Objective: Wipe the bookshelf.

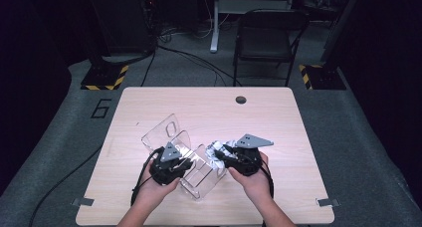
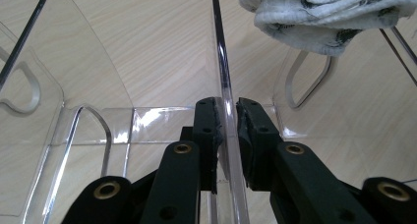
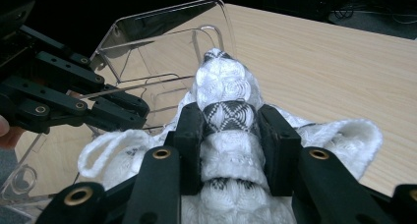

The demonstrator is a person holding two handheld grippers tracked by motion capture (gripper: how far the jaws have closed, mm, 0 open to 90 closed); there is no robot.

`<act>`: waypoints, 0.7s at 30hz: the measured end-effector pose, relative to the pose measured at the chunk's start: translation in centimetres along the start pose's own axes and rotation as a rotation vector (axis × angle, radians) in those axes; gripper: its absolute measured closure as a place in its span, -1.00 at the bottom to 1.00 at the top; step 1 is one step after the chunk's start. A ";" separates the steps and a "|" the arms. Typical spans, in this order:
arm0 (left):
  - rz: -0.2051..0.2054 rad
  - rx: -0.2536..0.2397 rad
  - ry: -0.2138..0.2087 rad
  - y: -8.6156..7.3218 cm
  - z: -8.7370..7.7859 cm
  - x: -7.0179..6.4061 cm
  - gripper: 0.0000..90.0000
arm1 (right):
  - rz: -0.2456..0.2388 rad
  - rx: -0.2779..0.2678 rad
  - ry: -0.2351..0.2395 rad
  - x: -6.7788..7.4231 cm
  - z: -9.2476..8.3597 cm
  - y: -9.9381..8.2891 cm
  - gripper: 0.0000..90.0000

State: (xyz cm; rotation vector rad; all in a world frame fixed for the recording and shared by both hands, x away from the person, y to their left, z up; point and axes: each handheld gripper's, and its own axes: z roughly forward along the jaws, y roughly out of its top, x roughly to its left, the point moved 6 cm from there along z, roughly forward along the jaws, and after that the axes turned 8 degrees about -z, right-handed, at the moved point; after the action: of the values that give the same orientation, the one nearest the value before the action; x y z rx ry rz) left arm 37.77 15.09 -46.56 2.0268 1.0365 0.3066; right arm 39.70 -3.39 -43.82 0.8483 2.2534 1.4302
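Observation:
A clear acrylic rack (image 1: 171, 132) with upright dividers lies on the wooden table (image 1: 209, 102). My left gripper (image 1: 188, 162) is shut on one thin divider; in the left gripper view the pads (image 2: 209, 123) pinch the clear panel (image 2: 221, 52) from both sides. My right gripper (image 1: 221, 156) is shut on a rolled white knitted cloth (image 1: 216, 148) with black pattern bands, held just right of the rack. In the right gripper view the cloth (image 3: 223, 86) bulges out past the jaws toward the rack's open side (image 3: 167, 42), with the left gripper (image 3: 113, 108) close at the left.
A round dark hole (image 1: 241, 99) sits near the table's far edge. A black chair (image 1: 268, 33) and stands with yellow-black bases (image 1: 104, 77) are on the floor behind. Bare wood lies on the table's right and far sides.

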 end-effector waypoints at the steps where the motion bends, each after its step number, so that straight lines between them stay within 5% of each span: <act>1: 0.001 0.001 -0.001 0.0 0.0 0.0 0.75 | 0.000 -0.001 -0.002 0.1 -0.1 0.0 0.46; 7: 0.030 0.008 0.025 -0.2 -0.1 0.0 0.78 | -0.051 -0.005 -0.002 1.9 -0.6 -0.1 0.46; 12: 0.025 -0.002 0.022 -0.2 -0.1 0.1 0.83 | -0.095 0.002 0.107 5.4 -0.3 -0.3 0.46; 15: 0.015 -0.014 0.022 -0.2 -0.1 0.0 0.84 | -0.136 0.002 0.126 7.2 0.0 -0.3 0.46; 21: 0.027 -0.018 0.015 -0.2 -0.2 0.1 0.84 | -0.126 -0.007 0.087 5.9 -0.3 -0.3 0.45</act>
State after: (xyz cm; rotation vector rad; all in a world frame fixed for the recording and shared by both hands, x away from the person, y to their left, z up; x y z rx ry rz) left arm 37.65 15.33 -46.62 2.0265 1.0125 0.3442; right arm 34.94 0.09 -43.79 0.6414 2.3191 1.4415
